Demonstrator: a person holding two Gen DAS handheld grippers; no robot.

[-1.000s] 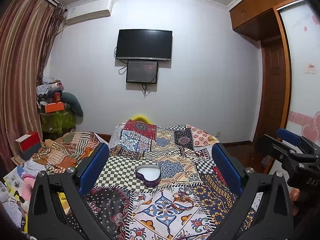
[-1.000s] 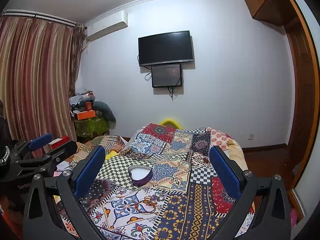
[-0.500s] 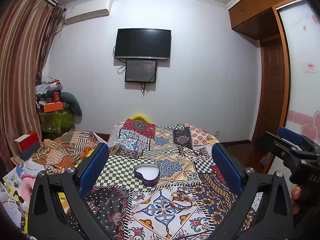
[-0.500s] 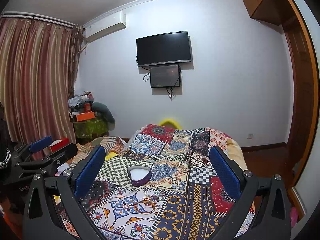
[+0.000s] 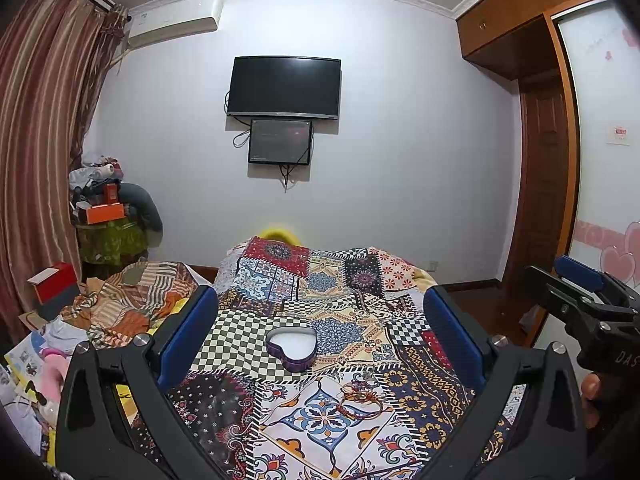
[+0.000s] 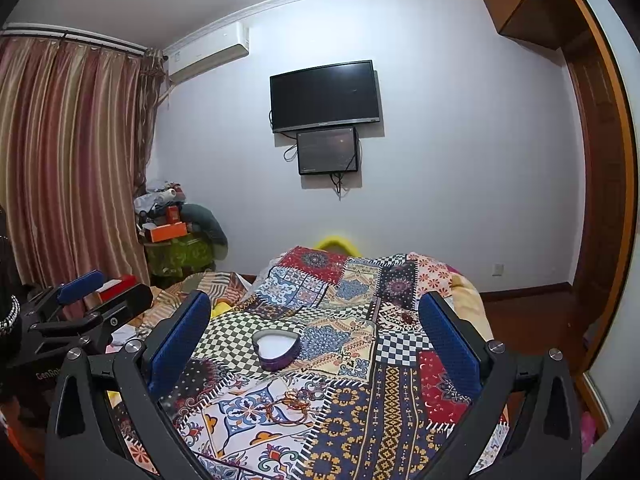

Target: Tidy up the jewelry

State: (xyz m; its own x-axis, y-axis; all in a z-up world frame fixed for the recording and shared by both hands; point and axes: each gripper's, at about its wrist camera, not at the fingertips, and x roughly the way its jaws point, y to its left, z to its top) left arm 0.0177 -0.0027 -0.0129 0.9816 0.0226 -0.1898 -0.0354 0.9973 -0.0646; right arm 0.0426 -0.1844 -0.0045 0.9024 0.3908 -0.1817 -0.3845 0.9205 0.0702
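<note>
Both tongs spread wide, empty, hovering over bed: left tongs [image 5: 320, 320], right tongs [image 6: 314, 318]. Between pads, purple heart-shaped box [image 5: 291, 347] open on patchwork quilt [image 5: 420, 392]. Tangled bracelets [image 5: 360, 398] just nearer, apart from box.

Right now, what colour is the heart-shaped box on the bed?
Purple walls with a white inside; the heart-shaped box shows best in the left wrist view.

Both grippers, left [image 5: 320, 312] and right [image 6: 316, 312], have black angular frames, blue finger pads [image 5: 188, 332], silver screws [image 5: 141, 339] and pale lettering [image 5: 628, 357].
</note>
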